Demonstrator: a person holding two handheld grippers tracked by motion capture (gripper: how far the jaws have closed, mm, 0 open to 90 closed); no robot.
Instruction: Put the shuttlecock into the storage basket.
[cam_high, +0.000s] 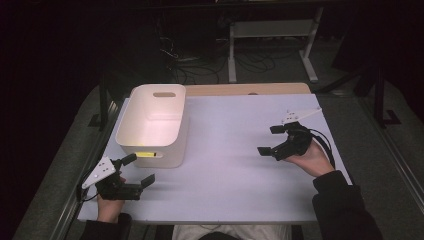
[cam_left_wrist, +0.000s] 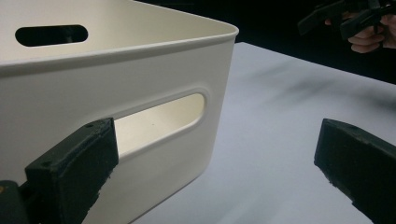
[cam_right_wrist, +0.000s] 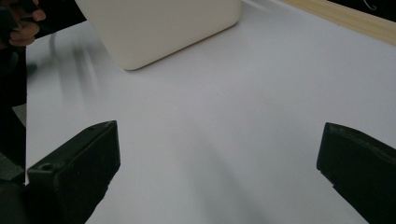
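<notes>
The stiff, light plastic bin (cam_high: 152, 125) is best taken at its handle slot (cam_left_wrist: 159, 119); both grippers' jaws are spread.

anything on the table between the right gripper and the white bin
Nothing: in the high view the stretch of pale table top between the right gripper and the white plastic bin is bare.

Bin (cam_high: 152, 125): on the table (cam_high: 235, 175), at its far left.
My left gripper (cam_high: 139, 170): just before the bin's near wall — close to the handle slot (cam_left_wrist: 161, 122).
My right gripper (cam_high: 272, 140): well right of the bin, over the table's right side.
</notes>
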